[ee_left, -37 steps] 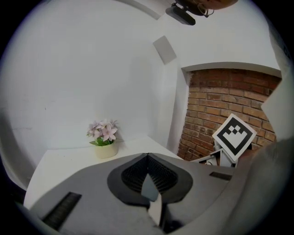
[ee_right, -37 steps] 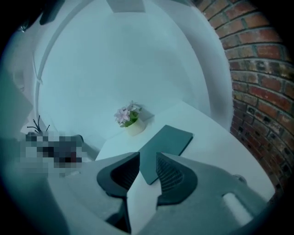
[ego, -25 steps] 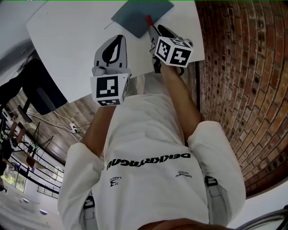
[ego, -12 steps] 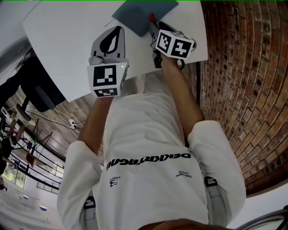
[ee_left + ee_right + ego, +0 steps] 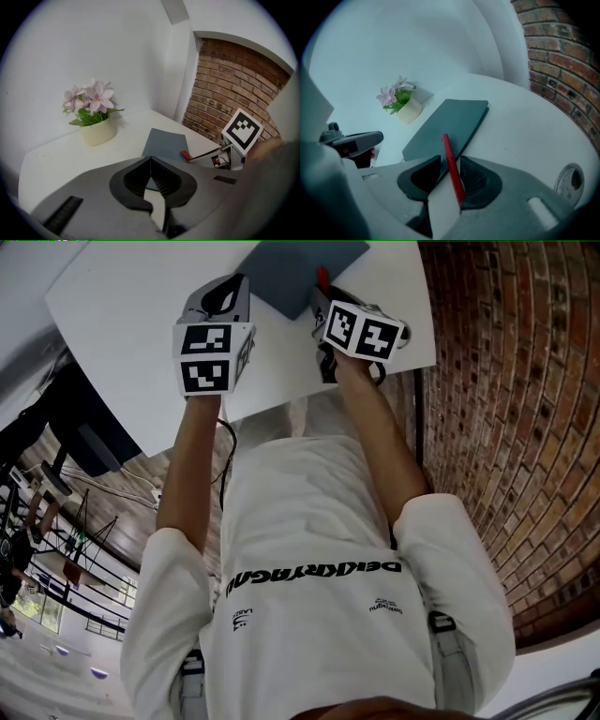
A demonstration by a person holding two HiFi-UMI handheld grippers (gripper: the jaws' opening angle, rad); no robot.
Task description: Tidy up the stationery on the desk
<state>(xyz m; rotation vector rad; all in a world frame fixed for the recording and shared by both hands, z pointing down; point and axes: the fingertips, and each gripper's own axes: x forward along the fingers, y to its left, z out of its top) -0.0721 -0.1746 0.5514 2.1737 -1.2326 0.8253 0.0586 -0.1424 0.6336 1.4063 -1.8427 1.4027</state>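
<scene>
Now your right gripper, jaws parted, has just narrowed on the pen for pickup; your closed left gripper approaches.

Left gripper heading for the notebook

The left gripper is pushing forward over the desk and tipping down, drawing level with the notebook, while the right gripper's jaws are narrowing slightly with the pen between them.

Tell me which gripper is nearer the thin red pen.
Right. The right gripper straddles the thin red pen, its jaws just closing; the left gripper, shut, hovers beyond the dark grey notebook.
</scene>
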